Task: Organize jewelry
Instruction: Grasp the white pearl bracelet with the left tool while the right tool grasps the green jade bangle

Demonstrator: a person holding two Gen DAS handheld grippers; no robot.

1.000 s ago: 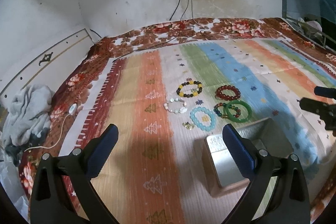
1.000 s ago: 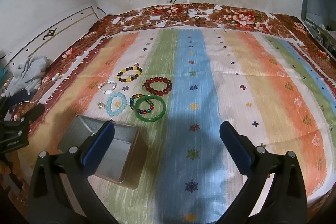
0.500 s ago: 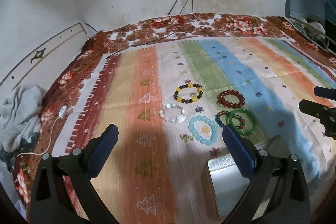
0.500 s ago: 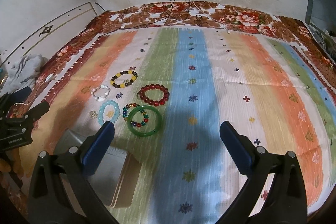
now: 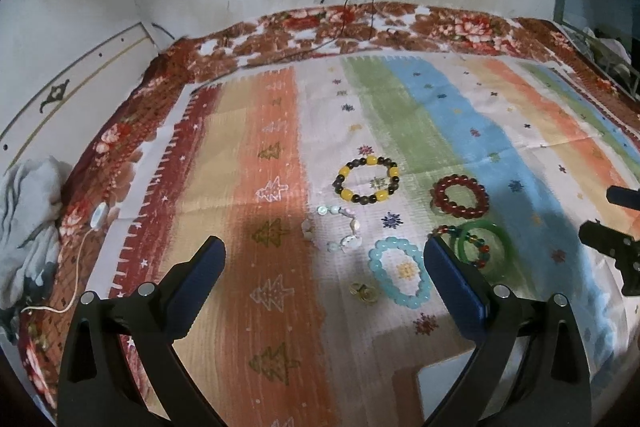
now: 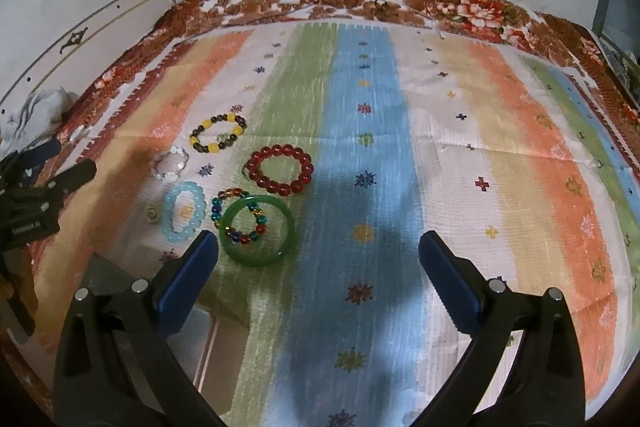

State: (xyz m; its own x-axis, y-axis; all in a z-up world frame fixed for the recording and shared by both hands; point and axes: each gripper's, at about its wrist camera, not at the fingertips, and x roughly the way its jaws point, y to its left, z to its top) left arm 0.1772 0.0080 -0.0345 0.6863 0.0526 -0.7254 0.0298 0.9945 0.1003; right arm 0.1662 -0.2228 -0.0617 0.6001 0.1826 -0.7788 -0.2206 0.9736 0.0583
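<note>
I had carried both grippers forward over the bed: the bracelets had drawn nearer and the box [image 6: 208,331] had slid under my fingers. My left gripper [image 5: 324,283] and right gripper [image 6: 318,267] hung open and empty; the green bangle [image 6: 258,231] lay just ahead, ready for picking.

Both wrist views looked forward and down over the bed [image 5: 256,155], fairly near; left from left, right from right, sharing the bracelet cluster [image 6: 240,187].

A home bedroom: striped sheet [image 6: 400,155] over floral blanket [image 6: 472,11].
</note>
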